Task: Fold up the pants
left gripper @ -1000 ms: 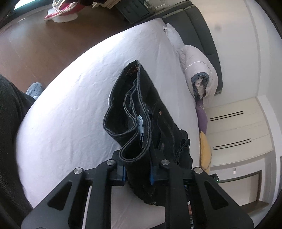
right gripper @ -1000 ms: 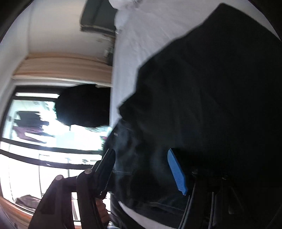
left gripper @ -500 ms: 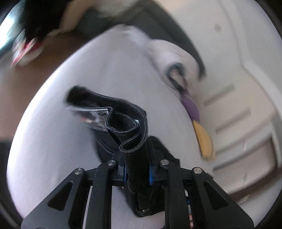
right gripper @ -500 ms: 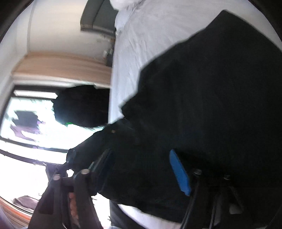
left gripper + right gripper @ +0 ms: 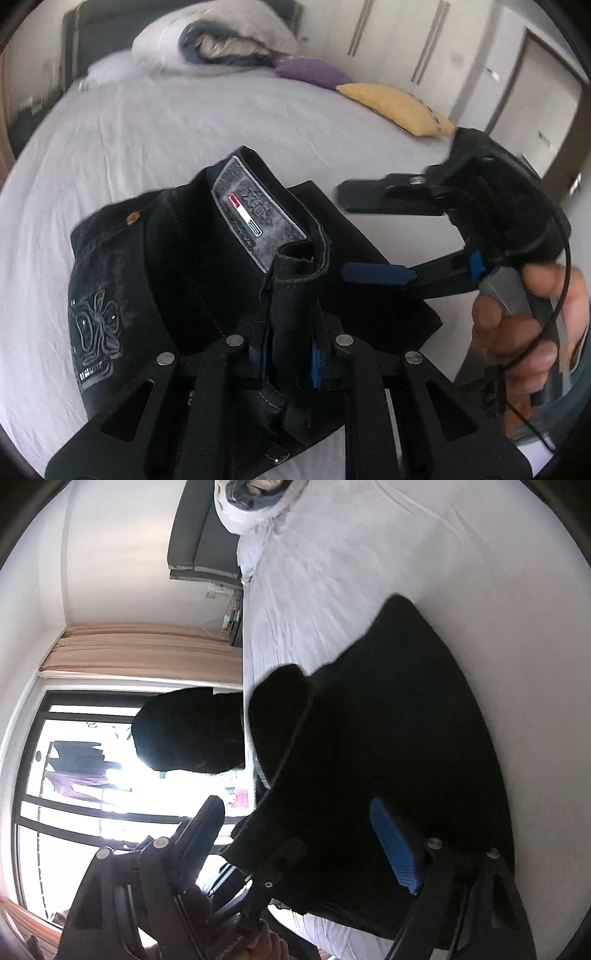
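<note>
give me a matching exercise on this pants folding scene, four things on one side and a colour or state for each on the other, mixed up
Things:
1. left gripper
2. right gripper
3. cushion nearest the wardrobe
4. pants

Colour or state:
A. yellow
B. jaws opening, nothing pressed between the pads
C. black, lying on the white bed sheet
D. clamped shut on a fold of waistband

Right pairs: 1-D, 2-B, 3-A, 4-C

The pants (image 5: 177, 266) are black matt denim with a grey embossed leather-like patch (image 5: 255, 218). The bed sheet (image 5: 147, 140) is white, lightly creased cloth.
</note>
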Demonstrator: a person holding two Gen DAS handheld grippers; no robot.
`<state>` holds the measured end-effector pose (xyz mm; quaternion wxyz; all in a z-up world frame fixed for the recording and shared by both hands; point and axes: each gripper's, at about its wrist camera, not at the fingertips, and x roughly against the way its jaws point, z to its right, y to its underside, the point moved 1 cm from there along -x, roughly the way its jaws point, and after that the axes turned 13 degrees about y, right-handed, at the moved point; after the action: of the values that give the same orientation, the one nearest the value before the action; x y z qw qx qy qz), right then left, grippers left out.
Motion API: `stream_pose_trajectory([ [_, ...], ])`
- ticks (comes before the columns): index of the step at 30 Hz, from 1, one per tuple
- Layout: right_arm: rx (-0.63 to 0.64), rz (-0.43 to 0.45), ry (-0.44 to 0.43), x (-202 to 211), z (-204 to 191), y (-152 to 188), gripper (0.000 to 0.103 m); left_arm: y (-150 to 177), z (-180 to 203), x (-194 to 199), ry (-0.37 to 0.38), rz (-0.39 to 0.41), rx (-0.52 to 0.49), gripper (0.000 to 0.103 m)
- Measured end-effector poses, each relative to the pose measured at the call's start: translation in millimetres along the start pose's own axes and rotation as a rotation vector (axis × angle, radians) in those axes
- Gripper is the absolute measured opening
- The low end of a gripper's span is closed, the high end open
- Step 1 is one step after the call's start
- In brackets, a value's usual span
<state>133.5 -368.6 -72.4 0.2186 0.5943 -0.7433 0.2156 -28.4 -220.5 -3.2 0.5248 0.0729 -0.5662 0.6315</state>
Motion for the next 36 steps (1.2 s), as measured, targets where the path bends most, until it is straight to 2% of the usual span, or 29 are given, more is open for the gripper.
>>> stream_pose_trajectory([
  [5,0.036,-0.028,0.01,-13,-14,-10,0.084,4,27,-7,-0.071,-0.016,-0.143,0.014],
  [8,0.092,-0.057,0.062,-23,-32,-14,0.084,10,41,-16,-0.097,-0.032,-0.212,0.014],
  [9,0.118,-0.07,0.105,-29,-37,-18,0.081,13,46,-19,-0.105,-0.039,-0.238,0.014],
  [11,0.171,-0.089,0.183,-37,-42,-21,0.053,14,56,-25,-0.109,-0.042,-0.267,0.014],
  [12,0.198,-0.097,0.208,-40,-43,-21,0.028,16,59,-30,-0.108,-0.043,-0.278,0.014],
  [14,0.22,-0.093,0.229,-38,-43,-23,0.02,14,59,-35,-0.1,-0.049,-0.28,0.014],
  [19,0.265,-0.051,0.254,-21,-42,-27,0.017,6,69,-41,-0.074,-0.051,-0.295,0.014],
  [26,0.285,-0.054,0.282,-2,-24,-36,0.017,-3,87,-62,-0.049,-0.064,-0.318,0.014],
  [36,0.299,-0.066,0.289,-17,-10,-48,0.017,-6,86,-91,-0.035,-0.088,-0.315,0.014],
])
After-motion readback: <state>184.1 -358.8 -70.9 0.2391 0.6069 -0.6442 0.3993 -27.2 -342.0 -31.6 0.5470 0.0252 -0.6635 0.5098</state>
